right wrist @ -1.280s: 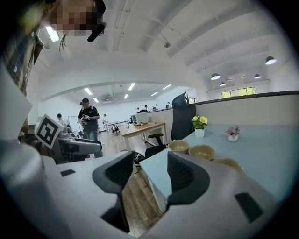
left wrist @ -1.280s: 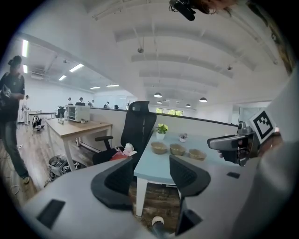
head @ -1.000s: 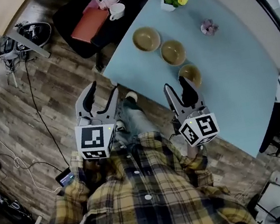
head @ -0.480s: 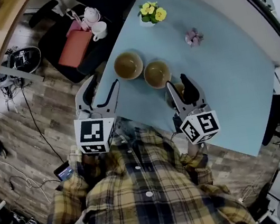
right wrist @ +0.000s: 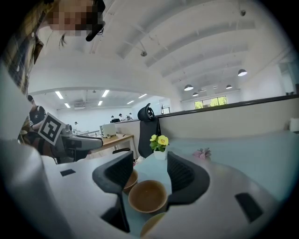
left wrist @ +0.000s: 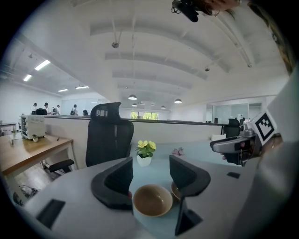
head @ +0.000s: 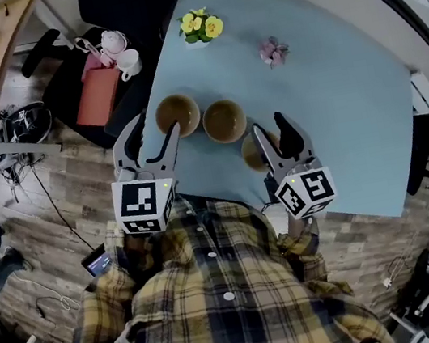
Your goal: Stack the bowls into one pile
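Three tan bowls stand in a row near the front edge of the light-blue table (head: 334,104): a left bowl (head: 177,114), a middle bowl (head: 224,120) and a right bowl (head: 252,152). My left gripper (head: 154,132) is open, empty, and held just short of the left bowl (left wrist: 152,200), which shows between its jaws. My right gripper (head: 270,128) is open and empty above the right bowl, partly hiding it. In the right gripper view the middle bowl (right wrist: 147,196) lies between the jaws, with the near bowl's rim (right wrist: 152,227) at the bottom.
A white pot of yellow flowers (head: 199,25) and a small pink flower ornament (head: 273,51) sit further back on the table. Left of the table stands a black chair holding a red folder (head: 99,96), a teapot and a cup (head: 129,61).
The table and bowls have drawn closer to both grippers. The right gripper now overlaps the right bowl; the left gripper's tips reach the left bowl. Both stay open.
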